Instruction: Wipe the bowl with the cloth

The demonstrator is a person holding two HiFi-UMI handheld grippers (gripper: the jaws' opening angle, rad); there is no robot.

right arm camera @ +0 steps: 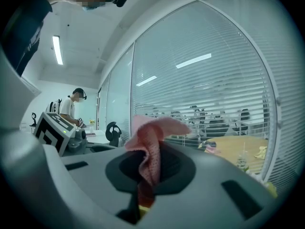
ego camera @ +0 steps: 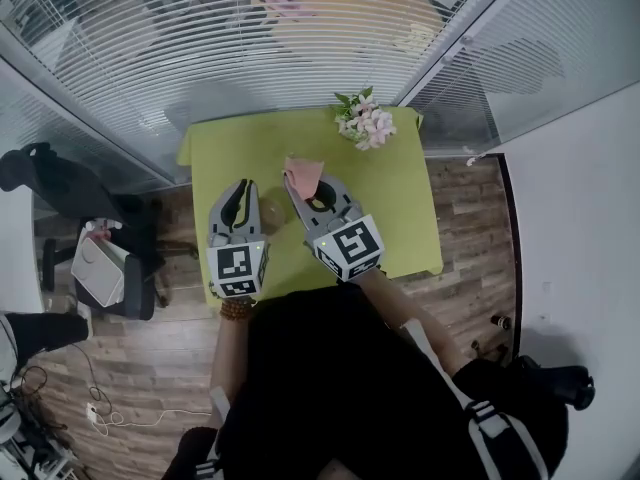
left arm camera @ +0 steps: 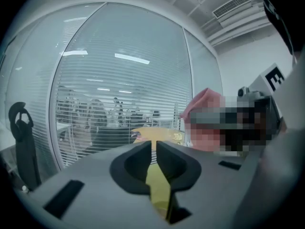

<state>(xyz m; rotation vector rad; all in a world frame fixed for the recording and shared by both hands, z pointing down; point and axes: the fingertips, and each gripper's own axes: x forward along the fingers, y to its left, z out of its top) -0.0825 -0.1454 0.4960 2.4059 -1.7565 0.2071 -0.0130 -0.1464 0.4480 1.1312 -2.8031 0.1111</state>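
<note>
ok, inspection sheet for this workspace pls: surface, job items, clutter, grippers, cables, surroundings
Surface: green table.
Job's things: pink cloth in right gripper; bowl probably the dim round shape beside left gripper, unclear.
Clutter: flowers at far right corner.
Grippers: left gripper shut, nothing seen between jaws; right gripper shut on pink cloth.
Cables: white cable on wood floor.
Surroundings: glass wall with blinds; office chair.

Even, bright ceiling-strip lighting; strong fisheye curvature and dark vignetted corners; near jaws soft, mosaic patches overlaid.
</note>
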